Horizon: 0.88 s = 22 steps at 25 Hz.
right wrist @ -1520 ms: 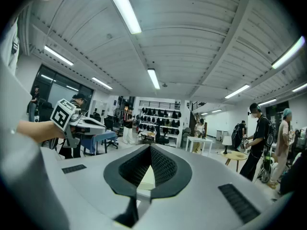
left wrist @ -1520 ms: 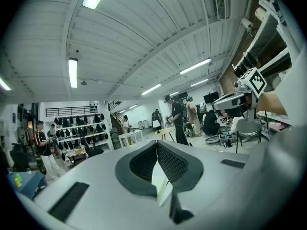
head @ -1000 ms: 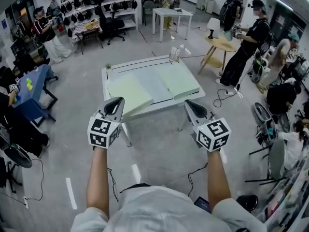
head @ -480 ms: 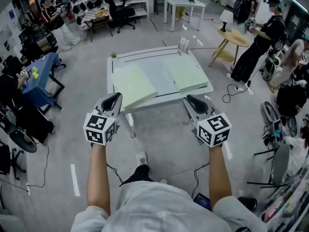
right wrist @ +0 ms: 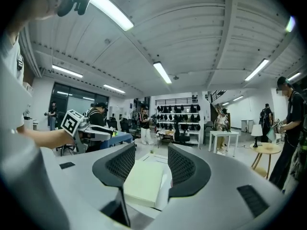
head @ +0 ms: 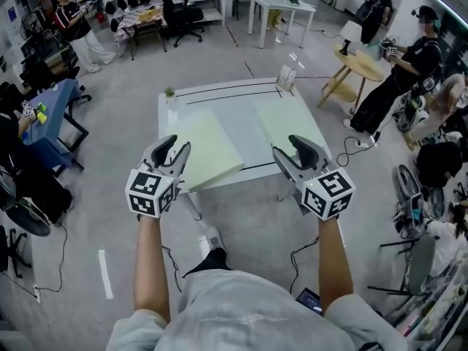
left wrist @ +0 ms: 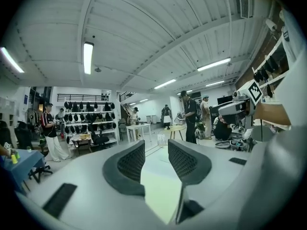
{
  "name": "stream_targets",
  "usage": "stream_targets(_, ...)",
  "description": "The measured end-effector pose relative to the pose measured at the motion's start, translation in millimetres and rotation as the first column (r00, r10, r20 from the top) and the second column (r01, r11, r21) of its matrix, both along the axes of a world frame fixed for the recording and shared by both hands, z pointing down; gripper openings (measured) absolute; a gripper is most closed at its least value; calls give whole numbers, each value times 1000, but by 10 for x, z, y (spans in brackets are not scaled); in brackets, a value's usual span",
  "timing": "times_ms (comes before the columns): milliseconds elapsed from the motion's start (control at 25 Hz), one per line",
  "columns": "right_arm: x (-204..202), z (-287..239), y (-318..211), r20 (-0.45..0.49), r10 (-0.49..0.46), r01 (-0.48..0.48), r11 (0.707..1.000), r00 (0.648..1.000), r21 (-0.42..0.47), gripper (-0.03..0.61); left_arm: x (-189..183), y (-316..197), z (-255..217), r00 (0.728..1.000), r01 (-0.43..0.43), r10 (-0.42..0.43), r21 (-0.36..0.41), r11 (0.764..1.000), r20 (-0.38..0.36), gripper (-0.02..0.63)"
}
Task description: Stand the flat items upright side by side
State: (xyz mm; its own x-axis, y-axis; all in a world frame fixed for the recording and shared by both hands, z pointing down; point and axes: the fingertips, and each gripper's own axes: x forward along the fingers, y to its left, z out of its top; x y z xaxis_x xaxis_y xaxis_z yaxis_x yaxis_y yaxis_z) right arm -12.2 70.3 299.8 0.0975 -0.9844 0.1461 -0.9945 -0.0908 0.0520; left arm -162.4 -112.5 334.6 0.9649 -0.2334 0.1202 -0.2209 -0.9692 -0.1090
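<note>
Three flat book-like items lie side by side on a white table [head: 219,92]: a pale green one [head: 206,146] on the left, a pale blue one [head: 245,131] in the middle, and a pale green one [head: 287,119] on the right. My left gripper [head: 174,151] hovers at the table's near left edge, open; its jaws have just been opening, and nothing is between them. My right gripper [head: 292,152] hangs at the near right edge, open, its jaws likewise just opened and empty. In the left gripper view, the left gripper [left wrist: 156,162] frames a green item [left wrist: 160,190] ahead. The right gripper [right wrist: 151,164] frames a green item [right wrist: 143,183].
A small plant [head: 170,92] stands at the table's back left corner, a small rack [head: 287,77] at its back right. Around the table are a round wooden table [head: 358,64], a blue table [head: 45,119], a white table [head: 281,6], cables on the floor and several people.
The table has come much closer as the person walked up. Both grippers moved forward to its near edge, and their jaws went from shut to open.
</note>
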Motion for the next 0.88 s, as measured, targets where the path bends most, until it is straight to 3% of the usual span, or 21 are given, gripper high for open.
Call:
stream_targets(200,297,40,-659,24,-13,13,1000,1000,-25,242,272,-620,114,1000,-2,3,-39,999,11,195)
stream_targets(480,445,283,-1534,39,-46,50,991,998,-121,268,349,-1432,345,998,43,-37,-107,993,52,205)
stream_targets(800,577,820,-2262,87,-60,80,965,994,-250,284,388,-2027,806,988,53,-32,-140,989,148,241)
stream_targets(880,587,1037,-2371,111,-63,93,953,992,-290,289,342,-2136,958,987,69,-42,-179,981,154,244)
